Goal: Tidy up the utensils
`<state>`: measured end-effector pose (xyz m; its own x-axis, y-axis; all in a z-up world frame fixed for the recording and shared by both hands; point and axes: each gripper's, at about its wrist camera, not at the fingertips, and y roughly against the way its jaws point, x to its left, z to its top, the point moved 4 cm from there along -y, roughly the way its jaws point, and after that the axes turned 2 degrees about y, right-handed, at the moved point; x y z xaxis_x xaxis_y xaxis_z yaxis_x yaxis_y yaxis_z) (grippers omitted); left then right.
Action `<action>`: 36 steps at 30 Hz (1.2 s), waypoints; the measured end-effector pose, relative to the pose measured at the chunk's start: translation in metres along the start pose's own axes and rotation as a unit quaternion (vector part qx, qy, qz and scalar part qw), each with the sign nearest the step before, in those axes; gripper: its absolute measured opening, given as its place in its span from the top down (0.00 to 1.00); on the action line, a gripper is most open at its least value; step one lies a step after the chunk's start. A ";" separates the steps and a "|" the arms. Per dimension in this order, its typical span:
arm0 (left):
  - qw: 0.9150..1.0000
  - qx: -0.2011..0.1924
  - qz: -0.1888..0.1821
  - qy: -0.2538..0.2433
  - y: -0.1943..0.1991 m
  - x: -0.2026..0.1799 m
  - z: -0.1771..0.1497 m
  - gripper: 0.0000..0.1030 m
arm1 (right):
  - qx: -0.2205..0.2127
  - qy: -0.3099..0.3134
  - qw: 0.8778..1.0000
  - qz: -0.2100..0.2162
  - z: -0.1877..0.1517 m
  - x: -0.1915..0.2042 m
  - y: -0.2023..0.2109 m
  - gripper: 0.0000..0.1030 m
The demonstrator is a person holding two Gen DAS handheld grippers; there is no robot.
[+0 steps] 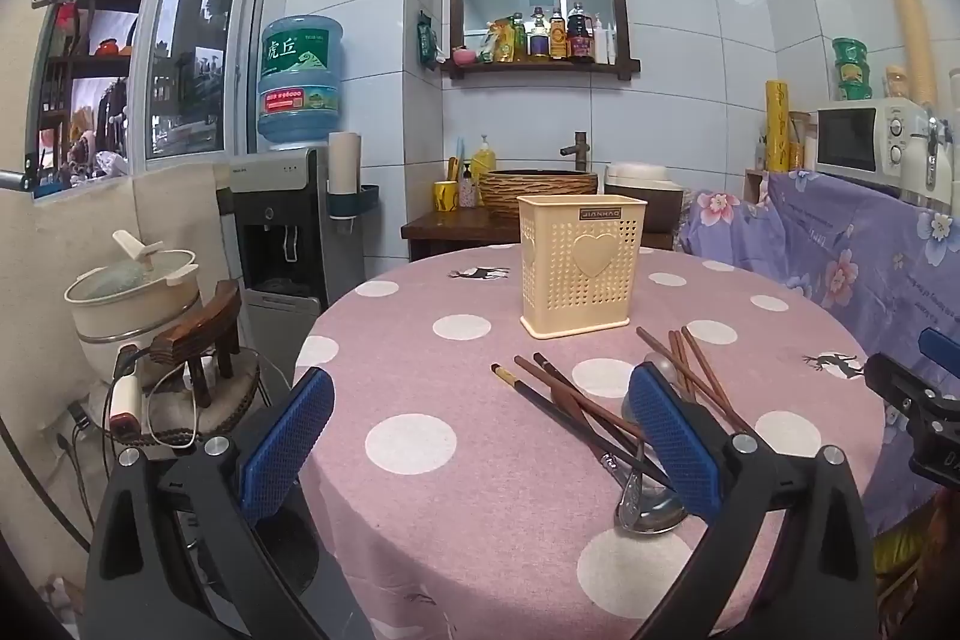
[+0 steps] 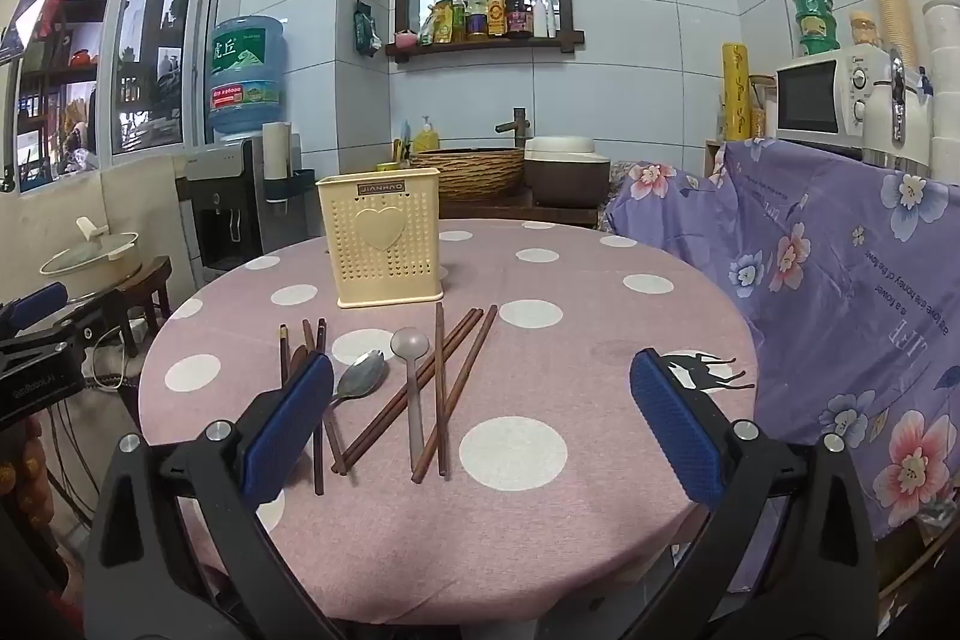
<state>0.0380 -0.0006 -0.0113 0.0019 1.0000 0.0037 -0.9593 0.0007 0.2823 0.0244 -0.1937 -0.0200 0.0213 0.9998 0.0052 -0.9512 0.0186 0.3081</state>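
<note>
Both of our grippers hang over the near edge of the round table [image 2: 600, 520], the left gripper [image 1: 480, 436] and the right gripper [image 2: 480, 424] each with fingers spread wide and pinching nothing. Our landmark is the cream holder [image 2: 384, 238], standing upright and apparently empty toward the far side of the table. Just in front of it the utensils lie loose on the cloth: we count two spoons, a metal spoon [image 2: 360, 376] and a translucent plastic spoon [image 2: 411, 358], and roughly eight chopsticks [image 2: 444, 388], though several cross and a finger hides part of the pile, so the count is uncertain. Nothing has gone into the holder yet. We judge the risks to be these: crossed sticks could drag neighbours along or roll off when one is lifted, thin sticks may slip between the pads, and a clumsy insertion could tip the light holder.
</note>
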 end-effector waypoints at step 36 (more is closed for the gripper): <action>0.999 0.000 -0.027 0.018 0.002 -0.001 0.000 0.05 | 0.001 0.000 1.000 -0.002 0.001 0.001 -0.001 0.05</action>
<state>0.0357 -0.0019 -0.0111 0.0442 0.9980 -0.0458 -0.9581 0.0553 0.2809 0.0254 -0.1928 -0.0193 0.0247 0.9997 0.0032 -0.9506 0.0225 0.3095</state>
